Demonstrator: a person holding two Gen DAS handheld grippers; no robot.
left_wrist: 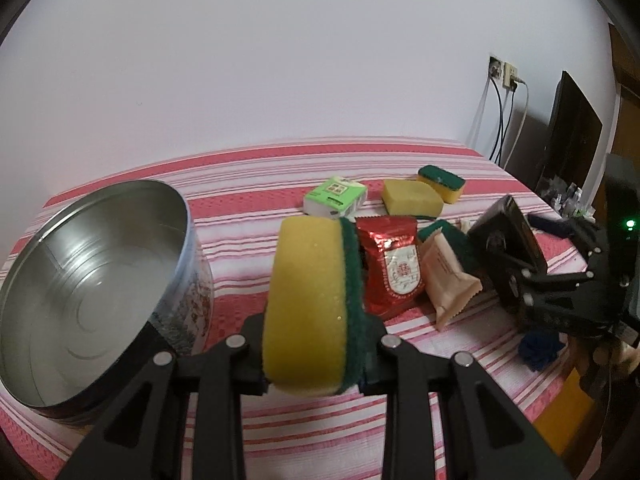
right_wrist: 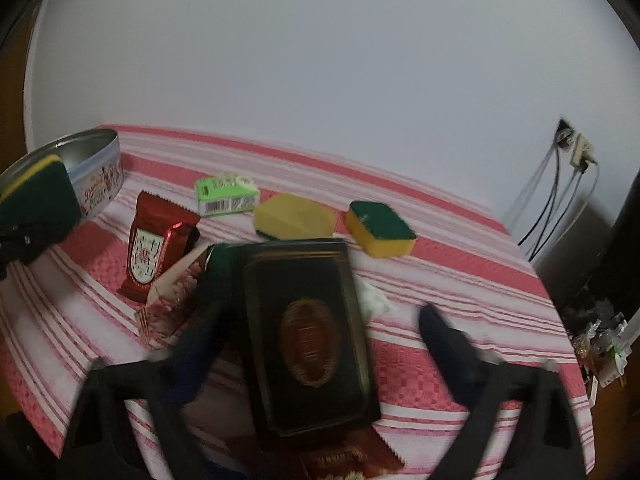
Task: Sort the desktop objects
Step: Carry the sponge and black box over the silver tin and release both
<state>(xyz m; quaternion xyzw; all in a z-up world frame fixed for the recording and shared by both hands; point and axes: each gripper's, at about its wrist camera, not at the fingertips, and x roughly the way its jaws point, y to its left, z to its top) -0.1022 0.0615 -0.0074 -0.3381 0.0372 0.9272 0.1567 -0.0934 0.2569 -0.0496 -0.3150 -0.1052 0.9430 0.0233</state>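
My left gripper (left_wrist: 316, 324) is shut on a yellow sponge with a green scouring side (left_wrist: 308, 312), held on edge above the striped cloth, just right of the open round tin (left_wrist: 120, 232). That held sponge (right_wrist: 36, 192) also shows in the right wrist view in front of the tin (right_wrist: 100, 176). A black box with a gold emblem (right_wrist: 308, 332) lies between the fingers of my right gripper (right_wrist: 316, 328). The right finger (right_wrist: 444, 340) stands clear of the box, so the jaws are open. From the left wrist view the box (left_wrist: 504, 240) looks tilted.
On the cloth lie a red packet (right_wrist: 156, 240), a beige packet (right_wrist: 168, 296), a green tissue pack (right_wrist: 226, 194), two loose sponges (right_wrist: 294, 216) (right_wrist: 380, 228) and a third sponge (right_wrist: 222, 264) by the box. Wall sockets with cables (right_wrist: 576, 148) hang past the table's right edge.
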